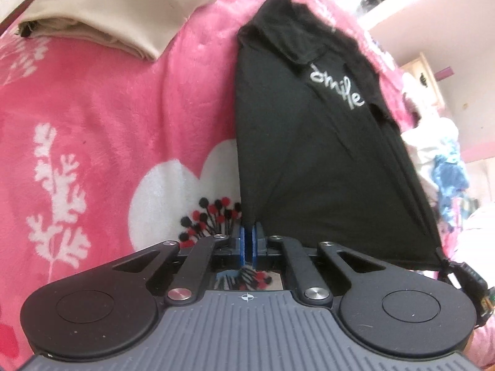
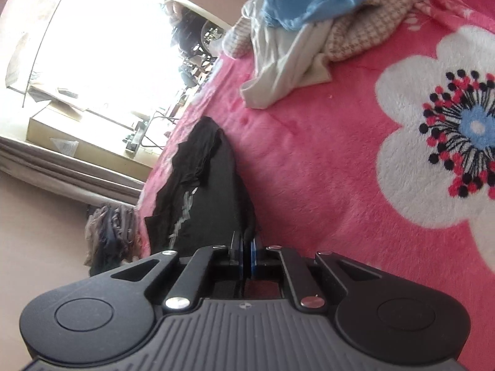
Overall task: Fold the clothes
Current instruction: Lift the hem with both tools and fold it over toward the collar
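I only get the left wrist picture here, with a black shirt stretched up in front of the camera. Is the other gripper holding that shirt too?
Observer: Yes. The right gripper is shut on an edge of the black shirt, as the left gripper is on its corner.
Operator: What else is on that side of the bed?
Observer: A loose heap of unfolded clothes, with a light blue piece on top, lies on the pink blanket.
Operator: Anything off the bed?
Observer: Striped fabric hangs at the bed's edge; I cannot tell what it is.
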`<state>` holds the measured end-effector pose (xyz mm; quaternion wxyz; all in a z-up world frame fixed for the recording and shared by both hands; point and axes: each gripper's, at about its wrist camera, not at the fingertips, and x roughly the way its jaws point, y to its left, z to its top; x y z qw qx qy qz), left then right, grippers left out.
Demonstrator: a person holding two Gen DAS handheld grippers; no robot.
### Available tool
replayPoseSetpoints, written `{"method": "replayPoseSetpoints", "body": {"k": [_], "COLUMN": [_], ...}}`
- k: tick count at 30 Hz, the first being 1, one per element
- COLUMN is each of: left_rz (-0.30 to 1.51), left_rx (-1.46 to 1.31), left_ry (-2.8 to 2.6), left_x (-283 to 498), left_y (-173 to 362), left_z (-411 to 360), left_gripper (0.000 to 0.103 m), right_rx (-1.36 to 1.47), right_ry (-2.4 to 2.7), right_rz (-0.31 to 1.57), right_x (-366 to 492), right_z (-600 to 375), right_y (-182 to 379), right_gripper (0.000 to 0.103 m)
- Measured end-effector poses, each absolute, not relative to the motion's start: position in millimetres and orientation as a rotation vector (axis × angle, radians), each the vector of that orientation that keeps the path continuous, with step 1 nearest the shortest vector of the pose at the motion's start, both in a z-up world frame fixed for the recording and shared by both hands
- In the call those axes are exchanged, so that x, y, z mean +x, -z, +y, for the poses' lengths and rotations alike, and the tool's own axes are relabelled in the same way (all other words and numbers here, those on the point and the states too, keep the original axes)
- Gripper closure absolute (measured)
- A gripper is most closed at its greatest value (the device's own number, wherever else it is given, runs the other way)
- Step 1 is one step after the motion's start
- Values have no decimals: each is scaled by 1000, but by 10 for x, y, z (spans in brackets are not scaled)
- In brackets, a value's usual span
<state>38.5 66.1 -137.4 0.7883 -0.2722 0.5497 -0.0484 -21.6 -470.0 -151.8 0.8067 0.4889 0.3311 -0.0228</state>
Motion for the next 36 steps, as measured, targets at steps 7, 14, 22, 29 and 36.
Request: {"method": "replayPoseSetpoints", "body": {"k": [7,14,22,29,36], "left_rz": [1165,1194,1261,1246,1144], "left_rx": [-586,-564,-592,-648,-754], "left_ry": [113,146,168,165,202], "left_x": [53,-421,-986,-981,-416], "left_y": [1198,1103,979,944,842], "left_z": [753,840,963,1051,1167], "left_gripper": [101,101,101,101,101], "right_rx": [1062,1074,1086,1128,1131], "right_ry": [43,63,104,123,86], "right_rz": [692,739,819,826,808], "right_x": [-636,-1265,-2020,-2228,-1710], "right_z": [-4667,-4660,-4601,-4575,-4611], "right_y": [1299,1179,958,855,833], "right_gripper": [98,98,98,98,97]}}
